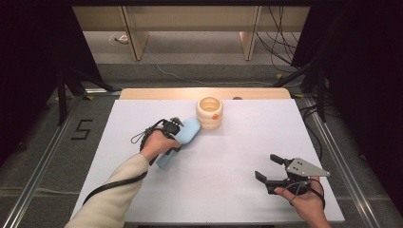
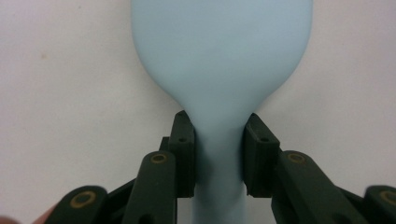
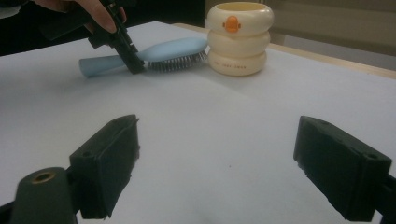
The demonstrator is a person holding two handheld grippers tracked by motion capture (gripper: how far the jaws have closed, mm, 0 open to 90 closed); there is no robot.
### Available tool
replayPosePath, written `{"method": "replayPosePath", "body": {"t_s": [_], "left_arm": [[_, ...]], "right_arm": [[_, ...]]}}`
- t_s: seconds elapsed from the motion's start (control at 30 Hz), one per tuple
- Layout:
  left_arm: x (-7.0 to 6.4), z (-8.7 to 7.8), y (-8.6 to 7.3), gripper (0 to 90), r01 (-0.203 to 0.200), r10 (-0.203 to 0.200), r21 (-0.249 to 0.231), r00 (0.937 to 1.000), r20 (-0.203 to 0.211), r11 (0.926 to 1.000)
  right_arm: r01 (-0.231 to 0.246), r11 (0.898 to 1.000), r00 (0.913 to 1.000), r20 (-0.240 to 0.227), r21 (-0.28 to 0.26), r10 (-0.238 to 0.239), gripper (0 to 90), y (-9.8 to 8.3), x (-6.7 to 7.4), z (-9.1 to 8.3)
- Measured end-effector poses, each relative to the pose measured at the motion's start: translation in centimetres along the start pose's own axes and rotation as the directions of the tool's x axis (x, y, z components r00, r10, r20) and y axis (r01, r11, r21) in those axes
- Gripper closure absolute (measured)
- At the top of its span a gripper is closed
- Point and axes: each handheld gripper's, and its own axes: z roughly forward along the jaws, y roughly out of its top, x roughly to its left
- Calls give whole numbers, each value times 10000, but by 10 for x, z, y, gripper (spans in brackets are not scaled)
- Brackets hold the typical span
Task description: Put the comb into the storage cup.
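Left gripper clamps the blue hairbrush at its neck, bristles down, head toward the far edge beside the duck-faced holder, lettering unreadable; right gripper gapes empty.

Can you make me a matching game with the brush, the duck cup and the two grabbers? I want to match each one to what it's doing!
Things:
1. hairbrush
2. duck cup
3. left gripper
4. right gripper

What it's doing:
A. fingers wide apart, nothing between them
B. stands upright at the far side of the table, orange beak on its side
C. lies bristles down, light blue, head next to the cup
D. fingers pressed on the brush's narrow neck

Right pairs: 1-C, 2-B, 3-D, 4-A
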Motion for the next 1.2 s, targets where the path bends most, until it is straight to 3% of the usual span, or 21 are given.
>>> {"method": "replayPosePath", "body": {"t_s": [0.4, 0.5, 0.83, 1.0, 1.2], "left_arm": [[4, -8, -18, 692, 180, -175, -859, 9998, 74, 9961], [6, -13, -22, 692, 63, -57, -974, 10000, 65, 9952], [5, -28, -35, 692, 43, -84, -2281, 9998, -174, 9736], [1, -32, -38, 692, 49, -109, -2673, 9997, -210, 9636], [-3, -40, -42, 692, 87, -169, -3247, 9996, -225, 9458]], "right_arm": [[26, 10000, 10000, -9, 2, -26, 151, 0, 0, 1], [15, 10000, 10000, -13, 6, -15, 151, 0, 0, 0], [57, 10000, 10000, 2, 8, -57, 151, 0, 0, 1], [7, 10000, 10000, -9, -8, -7, 151, 0, 0, 0], [11, 10000, 10000, 6, -32, -11, 151, 0, 0, 0]]}}
